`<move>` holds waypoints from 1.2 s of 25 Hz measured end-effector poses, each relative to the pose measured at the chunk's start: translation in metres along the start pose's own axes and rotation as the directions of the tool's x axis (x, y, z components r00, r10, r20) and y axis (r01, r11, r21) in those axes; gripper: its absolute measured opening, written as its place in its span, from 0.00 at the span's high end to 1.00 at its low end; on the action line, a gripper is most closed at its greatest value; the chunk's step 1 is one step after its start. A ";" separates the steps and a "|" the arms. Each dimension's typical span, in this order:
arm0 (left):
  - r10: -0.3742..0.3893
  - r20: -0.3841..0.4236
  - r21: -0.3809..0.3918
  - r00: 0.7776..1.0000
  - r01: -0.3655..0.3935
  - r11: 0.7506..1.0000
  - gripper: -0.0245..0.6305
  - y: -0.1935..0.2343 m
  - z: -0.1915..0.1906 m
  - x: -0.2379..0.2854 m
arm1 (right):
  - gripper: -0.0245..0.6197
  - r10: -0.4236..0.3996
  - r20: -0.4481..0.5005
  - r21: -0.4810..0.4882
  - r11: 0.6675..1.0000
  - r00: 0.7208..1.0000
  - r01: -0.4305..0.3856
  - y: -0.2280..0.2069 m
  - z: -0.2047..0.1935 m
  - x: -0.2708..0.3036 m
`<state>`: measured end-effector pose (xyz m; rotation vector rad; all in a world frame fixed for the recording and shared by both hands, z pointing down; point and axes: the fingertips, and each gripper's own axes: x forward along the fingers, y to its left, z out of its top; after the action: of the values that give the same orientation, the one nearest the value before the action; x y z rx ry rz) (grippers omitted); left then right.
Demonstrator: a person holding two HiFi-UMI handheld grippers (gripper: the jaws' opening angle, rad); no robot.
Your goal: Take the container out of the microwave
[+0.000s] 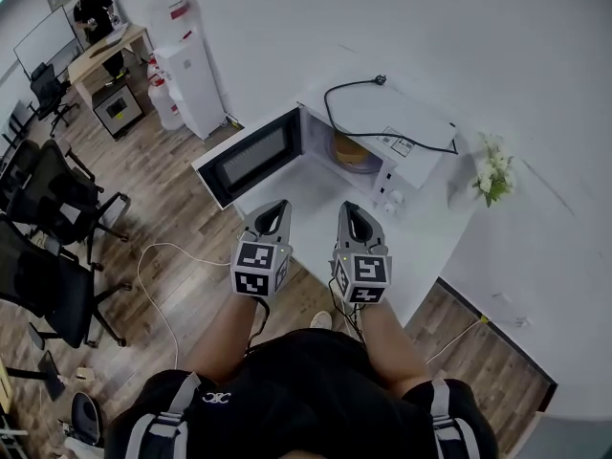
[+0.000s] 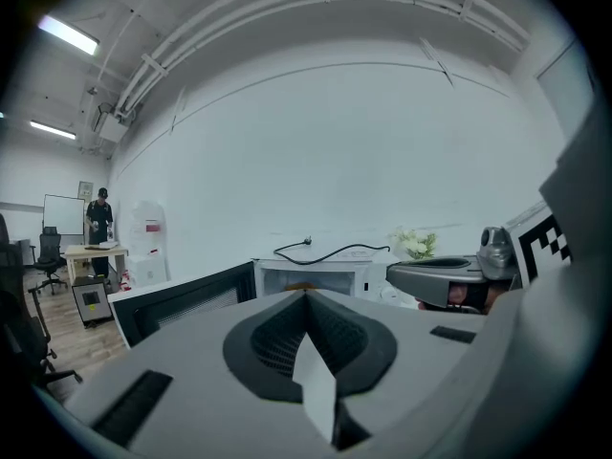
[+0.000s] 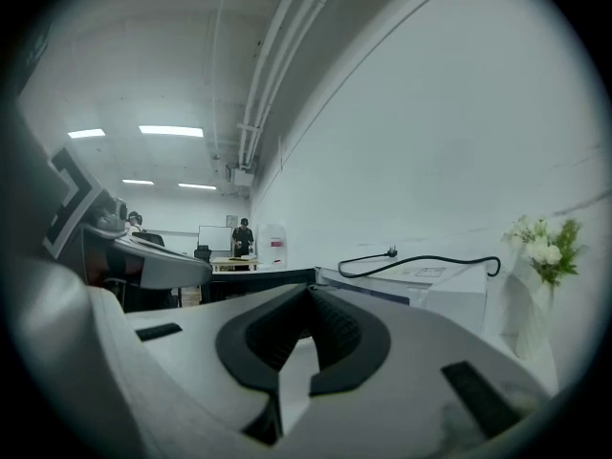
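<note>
Head view: microwave on a white table, door swung wide to the left. Inside the cavity, the orange-brown container, touched by neither gripper. Black cord lying loose on the microwave's top. Left gripper and right gripper side by side before the opening, both short of it, tips toward the container. White flowers just right of the microwave.

Left gripper view: jaws pressed together, nothing between them. Beyond the tips, the open cavity with a thin sliver of the container showing; right gripper off to the right.

Right gripper view: jaws likewise closed and empty. Ahead, the microwave's top and cord, flowers at far right, left gripper at left.
</note>
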<state>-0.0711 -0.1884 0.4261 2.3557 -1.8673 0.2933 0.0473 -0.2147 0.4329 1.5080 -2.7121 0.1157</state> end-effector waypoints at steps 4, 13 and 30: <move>-0.014 0.002 0.010 1.000 0.014 1.000 0.94 0.001 0.008 0.041 | 0.96 -0.008 -0.015 -0.016 1.000 1.000 0.008 -0.026 -0.002 0.035; -0.034 -0.027 0.019 0.999 0.034 0.999 0.94 0.004 0.003 0.110 | 0.96 -0.018 -0.062 -0.014 1.000 0.998 0.017 -0.062 -0.017 0.089; -0.128 -0.055 -0.017 0.990 0.127 0.992 0.94 0.062 -0.009 0.163 | 0.96 -0.133 -0.192 -0.175 0.980 0.972 0.099 -0.062 -0.053 0.167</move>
<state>-0.0962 -0.3558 0.4706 2.4187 -1.6802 0.3284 0.0113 -0.3841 0.4998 1.5130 -2.4058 0.0384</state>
